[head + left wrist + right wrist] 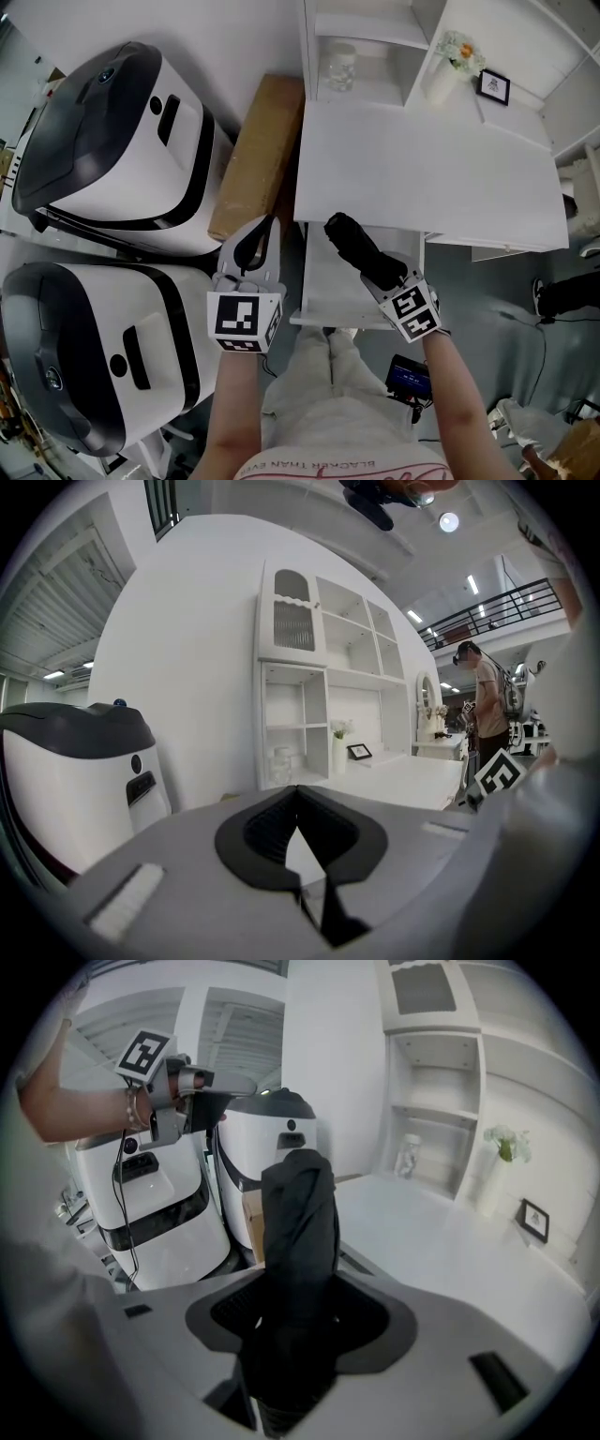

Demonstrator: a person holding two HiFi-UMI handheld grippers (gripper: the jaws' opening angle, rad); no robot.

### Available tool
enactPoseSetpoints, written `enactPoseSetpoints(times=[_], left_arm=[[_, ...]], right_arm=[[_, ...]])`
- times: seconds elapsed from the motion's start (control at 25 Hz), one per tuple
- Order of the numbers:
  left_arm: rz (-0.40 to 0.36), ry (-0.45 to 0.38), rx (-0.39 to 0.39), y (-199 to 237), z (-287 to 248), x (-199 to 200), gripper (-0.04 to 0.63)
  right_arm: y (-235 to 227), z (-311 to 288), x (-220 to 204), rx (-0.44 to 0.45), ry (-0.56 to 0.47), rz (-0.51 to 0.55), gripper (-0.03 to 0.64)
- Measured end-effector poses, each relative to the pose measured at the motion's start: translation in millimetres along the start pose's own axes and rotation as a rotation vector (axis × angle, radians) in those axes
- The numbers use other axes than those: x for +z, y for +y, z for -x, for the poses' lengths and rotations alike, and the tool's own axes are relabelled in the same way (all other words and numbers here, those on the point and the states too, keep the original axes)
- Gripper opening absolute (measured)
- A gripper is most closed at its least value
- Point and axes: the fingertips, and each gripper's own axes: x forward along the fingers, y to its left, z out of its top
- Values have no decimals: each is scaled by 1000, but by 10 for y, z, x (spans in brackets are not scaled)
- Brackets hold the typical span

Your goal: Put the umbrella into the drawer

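The umbrella [298,1232] in your right tool [295,1290] is plain black, and that tool and your left tool [298,799] are grey with black pads, each bearing a cube of black-and-white square markers. The tabletop [422,169], the drawer [323,281] and the shelves [375,28] are white, with a white vase [441,82] and a black picture frame [493,86]. The two machines [112,141] are white with dark grey tops and black bands, and the cardboard box [258,155] is brown.
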Motion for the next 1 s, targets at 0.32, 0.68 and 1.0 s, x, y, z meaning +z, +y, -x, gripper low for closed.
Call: enactPoseSetpoints(times=[0.32, 0.68, 1.0], left_arm=[[-17, 19, -22, -15, -42, -80, 9], [-9, 57, -24, 31, -102, -248, 9], [-7, 81, -21, 78, -137, -354, 9]], right_arm=[[62, -343, -327, 61, 128, 48, 235], [58, -688, -613, 111, 240, 50, 235], [29, -924, -862, 136, 331, 19, 233]])
